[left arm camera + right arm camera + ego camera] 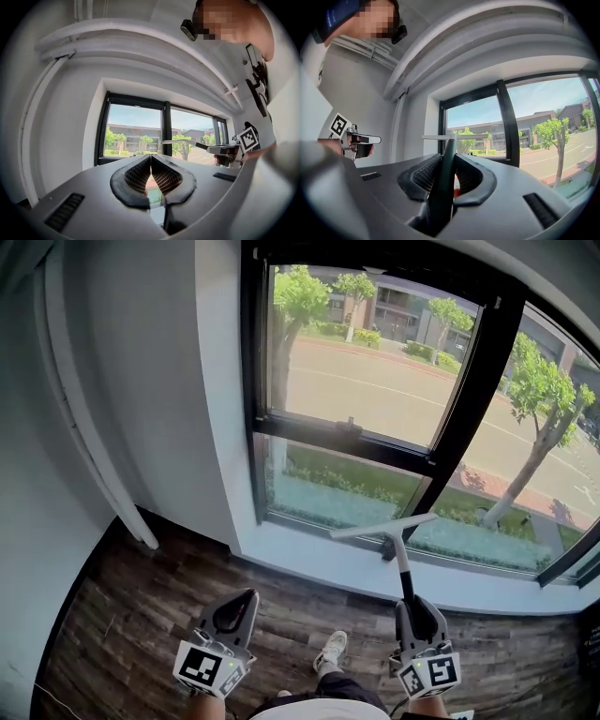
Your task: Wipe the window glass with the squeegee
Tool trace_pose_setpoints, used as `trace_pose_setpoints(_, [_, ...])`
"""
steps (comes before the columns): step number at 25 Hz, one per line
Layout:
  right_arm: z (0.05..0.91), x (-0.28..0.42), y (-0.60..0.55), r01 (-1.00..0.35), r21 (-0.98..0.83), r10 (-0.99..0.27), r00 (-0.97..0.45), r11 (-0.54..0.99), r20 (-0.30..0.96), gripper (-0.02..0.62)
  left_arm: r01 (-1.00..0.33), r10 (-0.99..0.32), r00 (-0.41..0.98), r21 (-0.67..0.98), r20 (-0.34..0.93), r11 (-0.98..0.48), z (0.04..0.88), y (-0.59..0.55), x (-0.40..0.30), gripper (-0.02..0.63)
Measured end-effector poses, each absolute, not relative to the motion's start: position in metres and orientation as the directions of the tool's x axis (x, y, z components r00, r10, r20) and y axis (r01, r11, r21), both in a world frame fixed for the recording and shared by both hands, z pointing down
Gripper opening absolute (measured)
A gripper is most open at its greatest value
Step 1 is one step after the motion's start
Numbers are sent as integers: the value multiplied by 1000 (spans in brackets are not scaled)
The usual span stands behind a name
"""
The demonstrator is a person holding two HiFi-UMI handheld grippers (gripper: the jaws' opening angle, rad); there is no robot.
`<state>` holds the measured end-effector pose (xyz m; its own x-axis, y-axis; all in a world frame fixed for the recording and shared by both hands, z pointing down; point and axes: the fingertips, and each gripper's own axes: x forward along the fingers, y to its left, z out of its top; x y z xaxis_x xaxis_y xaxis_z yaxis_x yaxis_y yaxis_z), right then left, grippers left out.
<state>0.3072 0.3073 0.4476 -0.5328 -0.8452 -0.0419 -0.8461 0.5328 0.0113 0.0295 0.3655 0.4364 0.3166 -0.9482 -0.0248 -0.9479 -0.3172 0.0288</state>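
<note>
A squeegee [394, 540] with a white blade [382, 527] and dark handle sticks up from my right gripper [412, 607], which is shut on the handle. The right gripper view has the handle [444, 173] clamped between the jaws, and the blade [454, 137] held level in front of the window glass [473, 126], apart from it. My left gripper [234, 608] hangs low at the left, shut with nothing in it; its pads [140, 173] meet at the tips. The black-framed window [375, 362] fills the upper head view.
A white sill [319, 559] runs under the window. Dark wood floor [141, 615] lies below, with the person's shoe [331, 650] between the grippers. A white wall [141, 381] with a pipe [84, 437] stands at the left. Trees and a road show outside.
</note>
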Motion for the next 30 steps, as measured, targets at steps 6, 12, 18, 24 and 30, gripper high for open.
trace_pose_setpoints(6, [450, 310, 225, -867, -6, -865, -496, 498, -73, 98, -942, -943, 334, 37, -15, -334, 440, 283, 29, 18])
trace_pose_setpoints(12, [440, 318, 121, -880, -18, -876, -471, 475, -102, 98, -936, -936, 351, 17, -27, -351, 423, 176, 37, 20])
trace_pose_setpoints(18, [426, 341, 16, -898, -6, -891, -436, 440, -129, 98, -928, -929, 369, 32, -39, -370, 413, 67, 58, 18])
trace_pose_setpoints(24, [426, 363, -54, -917, -6, -910, -396, 400, -123, 98, -909, -910, 414, 44, -20, -415, 419, -10, 83, 20])
trace_pose_setpoints(30, [426, 370, -86, -940, -29, -935, -336, 341, -112, 98, -867, -870, 494, 67, -17, -493, 426, -77, 94, 19])
